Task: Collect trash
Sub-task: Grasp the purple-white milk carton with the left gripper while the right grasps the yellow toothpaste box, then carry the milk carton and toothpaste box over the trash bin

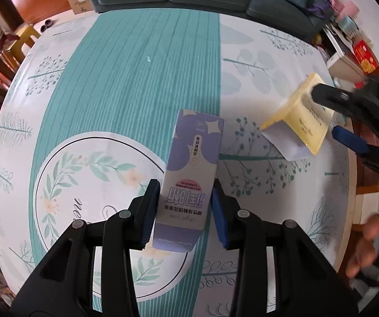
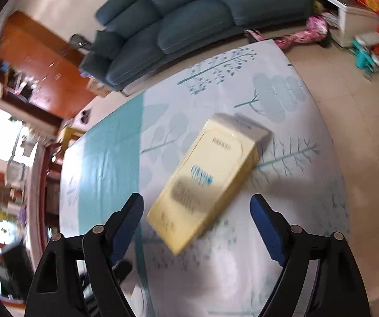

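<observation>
You had a purple carton [image 1: 189, 182] in the left wrist view, its print upside down to the camera. Its largest line was two big white Chinese characters, too inverted to give with certainty. Below them ran a smaller row of Chinese characters, and a pink oval carried fine print too small to read. The tablecloth [image 1: 126, 87] showed cursive letters "ne" inside its round wreath, the rest hidden. The yellow box [image 2: 210, 177] bore blue characters and dark lines in the right wrist view, all blurred beyond reading.
</observation>
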Tool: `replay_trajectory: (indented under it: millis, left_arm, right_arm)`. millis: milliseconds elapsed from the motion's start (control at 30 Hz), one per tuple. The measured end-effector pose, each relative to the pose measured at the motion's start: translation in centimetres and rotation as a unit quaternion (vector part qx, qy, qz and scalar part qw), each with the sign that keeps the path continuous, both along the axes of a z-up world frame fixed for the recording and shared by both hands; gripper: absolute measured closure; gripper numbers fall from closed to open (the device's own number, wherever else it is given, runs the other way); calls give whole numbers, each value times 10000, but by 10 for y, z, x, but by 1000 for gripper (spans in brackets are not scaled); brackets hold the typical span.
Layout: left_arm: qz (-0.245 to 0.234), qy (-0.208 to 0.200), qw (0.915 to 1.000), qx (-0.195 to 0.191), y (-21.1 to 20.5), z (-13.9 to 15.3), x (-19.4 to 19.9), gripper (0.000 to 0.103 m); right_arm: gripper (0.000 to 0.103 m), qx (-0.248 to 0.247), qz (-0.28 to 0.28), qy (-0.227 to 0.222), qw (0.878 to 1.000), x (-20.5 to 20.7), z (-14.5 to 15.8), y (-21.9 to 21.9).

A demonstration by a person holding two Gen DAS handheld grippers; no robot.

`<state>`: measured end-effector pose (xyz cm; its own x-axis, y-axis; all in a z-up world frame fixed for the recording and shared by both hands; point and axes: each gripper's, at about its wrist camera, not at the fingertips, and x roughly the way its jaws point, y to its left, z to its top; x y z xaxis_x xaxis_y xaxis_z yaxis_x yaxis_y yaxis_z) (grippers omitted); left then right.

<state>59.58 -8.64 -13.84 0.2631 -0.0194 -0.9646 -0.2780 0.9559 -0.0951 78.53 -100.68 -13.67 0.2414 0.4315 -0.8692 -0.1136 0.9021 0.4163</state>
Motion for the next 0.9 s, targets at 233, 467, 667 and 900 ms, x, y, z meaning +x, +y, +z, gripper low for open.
replay_trajectory:
  millis: [233,467,667,900]
  left_arm:
    - [241,-46,9997,-31,27,8,-11,68]
    - [416,-83,9991,-81,47,19,-38,68]
    - [335,-193,9992,-133,50,36,-70,68]
    - [167,-324,9989,-290,60,62,-134,68]
  right_arm:
    - [20,-668,4,145,9977,11,-26,27]
    - [43,-703,145,22,9974,-12,-30,28]
    - [44,-327,312,28,9990,-48,-21,16]
    - [44,7,569,-140,9983,-124,8,5]
